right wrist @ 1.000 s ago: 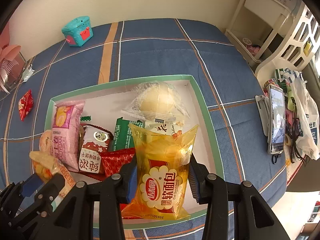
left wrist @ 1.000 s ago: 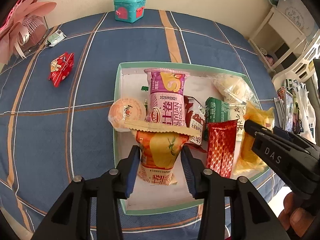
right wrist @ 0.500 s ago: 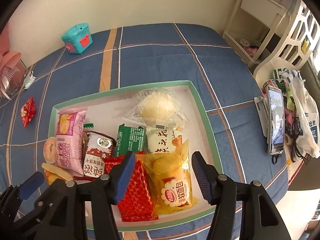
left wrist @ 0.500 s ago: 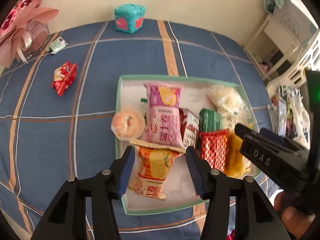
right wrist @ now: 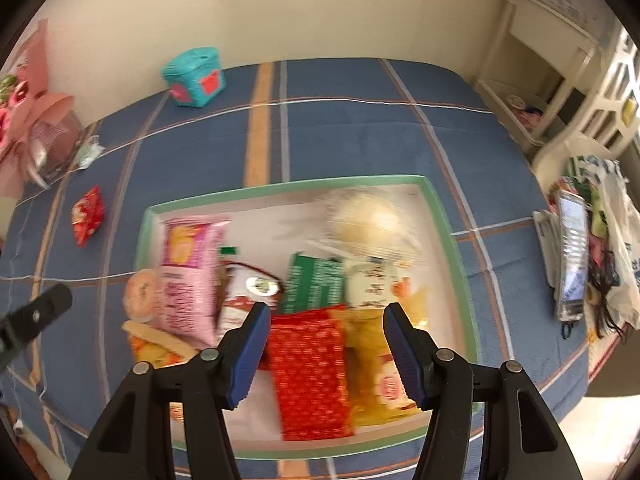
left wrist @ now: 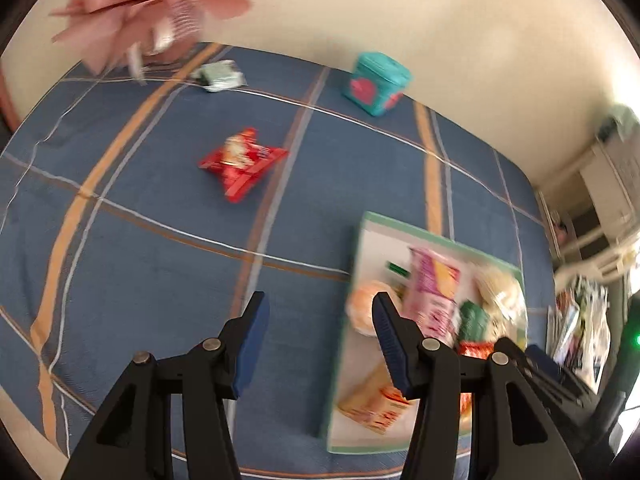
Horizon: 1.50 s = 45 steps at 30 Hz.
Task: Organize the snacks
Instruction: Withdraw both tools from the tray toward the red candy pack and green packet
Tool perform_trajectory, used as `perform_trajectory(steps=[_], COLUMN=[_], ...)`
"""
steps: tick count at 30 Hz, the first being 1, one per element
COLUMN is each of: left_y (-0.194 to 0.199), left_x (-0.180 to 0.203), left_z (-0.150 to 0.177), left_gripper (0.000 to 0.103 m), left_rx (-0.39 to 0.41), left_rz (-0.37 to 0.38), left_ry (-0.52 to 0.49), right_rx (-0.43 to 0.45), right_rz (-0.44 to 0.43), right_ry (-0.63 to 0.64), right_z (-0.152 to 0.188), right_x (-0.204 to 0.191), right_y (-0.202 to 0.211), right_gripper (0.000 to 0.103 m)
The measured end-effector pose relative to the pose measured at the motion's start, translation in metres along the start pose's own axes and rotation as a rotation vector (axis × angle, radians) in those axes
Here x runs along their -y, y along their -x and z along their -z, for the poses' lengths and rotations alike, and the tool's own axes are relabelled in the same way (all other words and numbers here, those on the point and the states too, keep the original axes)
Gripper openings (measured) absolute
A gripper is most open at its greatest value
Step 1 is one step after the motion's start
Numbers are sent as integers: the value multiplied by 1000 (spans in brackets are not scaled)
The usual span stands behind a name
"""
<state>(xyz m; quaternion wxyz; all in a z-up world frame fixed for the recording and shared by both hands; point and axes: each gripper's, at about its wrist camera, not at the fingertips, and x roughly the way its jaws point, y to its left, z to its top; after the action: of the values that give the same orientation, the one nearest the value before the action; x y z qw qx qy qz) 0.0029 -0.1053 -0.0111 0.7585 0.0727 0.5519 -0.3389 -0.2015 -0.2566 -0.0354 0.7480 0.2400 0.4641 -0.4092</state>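
Observation:
A green-rimmed white tray (right wrist: 440,208) holds several snack packs: a pink pack (right wrist: 188,276), a red patterned pack (right wrist: 310,372), a yellow bread pack (right wrist: 380,372), an orange pack (left wrist: 376,404) and a round bun (right wrist: 372,220). A loose red snack pack (left wrist: 242,162) lies on the blue cloth left of the tray; it also shows in the right wrist view (right wrist: 87,215). My left gripper (left wrist: 318,340) is open and empty, over the cloth by the tray's left rim (left wrist: 352,280). My right gripper (right wrist: 326,354) is open and empty above the red patterned pack.
A teal box (left wrist: 376,84) stands at the back near the wall. A small green-white packet (left wrist: 220,76) and pink flowers (left wrist: 148,12) are at the back left. A phone (right wrist: 572,252) and bags lie off the right edge, by white furniture (right wrist: 560,80).
Both grippers let go of their packs, which now lie in the tray, and opened wide. The left gripper swung left toward the loose red pack; the right gripper drew back and up.

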Motion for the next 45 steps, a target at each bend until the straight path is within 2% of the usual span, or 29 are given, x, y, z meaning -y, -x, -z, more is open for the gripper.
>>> perform_trajectory(steps=[4,8,15,17,18,19,30,31,33,39,45], left_y=[3,6,7,5,4,4,5,5,6,10,7], left_x=[-19,-30,-30,-28,-27,-26,-19,-19,-18,-12,-14], left_z=[-5,-8,-9,-9,-9,-8,-9,-9,-10,-11,-13], left_gripper=[55,55,55,66,83,86,93,99,102,102,102], left_rx=[16,25,27,23,21,24,81,83,93,170,175], left_rz=[-26,-37,-46,-55,-63,-69,-171,-181,-203,-270,-296], left_ry=[46,72,61,52,48,45,-35,-41,-49,-119,-142], right_rx=[12,22,20,18,17,15,27,32,47,91,88], right_rz=[-38,-40,-36,-37,-39,-42,-72,-75,-87,-140,-160], right_ry=[39,62,67,61,56,48,-3,-6,-6,-27,-56], right_z=[1,2,0,0,0,0,0,0,0,-1,-2], right_x=[-18,-28,-30,-30,-29,-28,-21,-20,-20,-22,-24], right_y=[5,9,8,7,7,6,5,6,7,13,10], right_gripper=[63,63,63,63,67,73,103,103,103,103,103])
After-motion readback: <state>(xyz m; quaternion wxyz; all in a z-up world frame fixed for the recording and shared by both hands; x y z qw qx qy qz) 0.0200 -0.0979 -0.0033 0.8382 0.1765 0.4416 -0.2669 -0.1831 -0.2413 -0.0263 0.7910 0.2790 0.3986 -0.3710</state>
